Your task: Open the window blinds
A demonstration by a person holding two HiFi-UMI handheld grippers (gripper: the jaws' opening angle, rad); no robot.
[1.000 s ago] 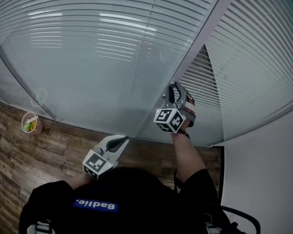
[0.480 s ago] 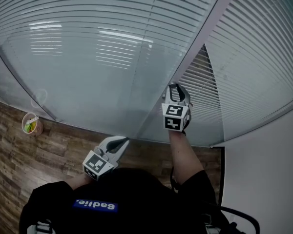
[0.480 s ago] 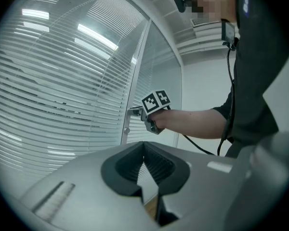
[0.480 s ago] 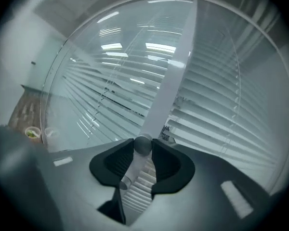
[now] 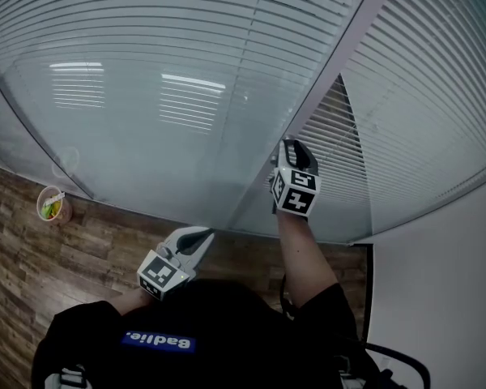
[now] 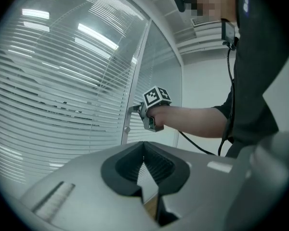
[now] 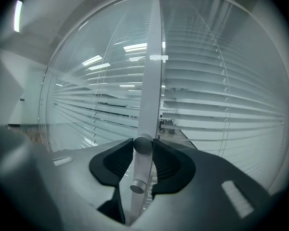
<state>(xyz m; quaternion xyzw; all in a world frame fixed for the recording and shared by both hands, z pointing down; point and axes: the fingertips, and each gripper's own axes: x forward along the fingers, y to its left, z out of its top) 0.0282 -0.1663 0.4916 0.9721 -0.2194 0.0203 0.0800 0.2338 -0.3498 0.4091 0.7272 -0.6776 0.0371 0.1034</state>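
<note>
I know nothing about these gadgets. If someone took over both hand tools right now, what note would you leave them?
Right gripper: shut on the round knob on the window post.
Left gripper: shut, empty, held low near the body.
Blinds: slats partly tilted, with some of the room showing through the gaps.
Done: knob gripped.
Left: probably turn the knob until the slats lie flat, then let go.
</note>
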